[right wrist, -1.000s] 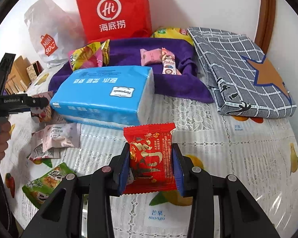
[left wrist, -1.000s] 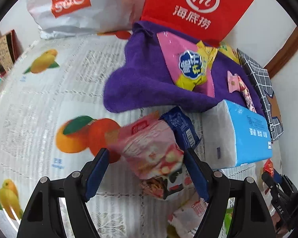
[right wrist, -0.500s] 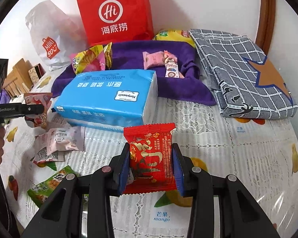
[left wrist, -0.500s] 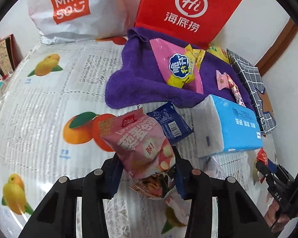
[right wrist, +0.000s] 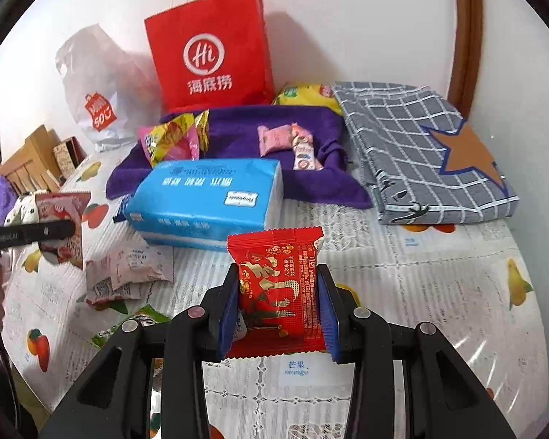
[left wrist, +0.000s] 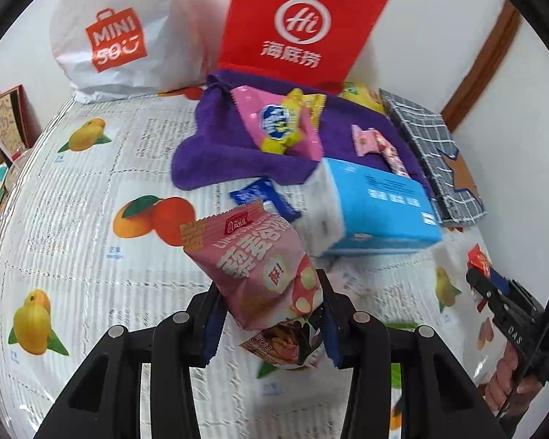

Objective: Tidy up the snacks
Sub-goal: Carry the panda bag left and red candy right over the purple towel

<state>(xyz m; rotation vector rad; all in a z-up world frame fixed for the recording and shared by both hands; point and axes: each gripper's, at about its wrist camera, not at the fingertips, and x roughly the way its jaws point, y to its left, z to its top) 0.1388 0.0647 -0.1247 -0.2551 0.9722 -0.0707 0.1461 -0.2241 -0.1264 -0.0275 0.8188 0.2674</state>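
The left tool (left wrist: 271, 314) is clenched on a pink snack packet (left wrist: 260, 267), its blue pads pressing the packet's lower half from both sides. The tool points steeply down at the worktop (left wrist: 73, 197), and the packet sticks up out of it, tilted, clear of the fruit-printed cover. A second small wrapper with a brown print (left wrist: 282, 344) hangs at the packet's lower end between the pads; whether it is gripped too cannot be told.

The right tool (right wrist: 278, 314) is clenched on a red snack packet (right wrist: 278, 285), which stands upright between the pads with its top edge just in front of the blue tissue pack (right wrist: 205, 201). This tool also slants downward, held above the worktop. In the left wrist view a hand (left wrist: 508, 376) grips the right tool's handle at the frame's right edge.

Taking the blue tissue pack as landmark: behind it lies a purple towel (right wrist: 245, 128) bearing several snacks, among them a pink and yellow bag (right wrist: 172, 139) and small pink wrappers (right wrist: 274, 139). Behind the towel stands a red paper bag (right wrist: 212, 51), with a white plastic bag (right wrist: 95, 84) to its left. Right of the pack lies a folded grey checked cloth (right wrist: 421, 150). Left and in front of the pack, loose pale wrappers (right wrist: 128, 274) and a green packet (right wrist: 128, 325) lie on the worktop.
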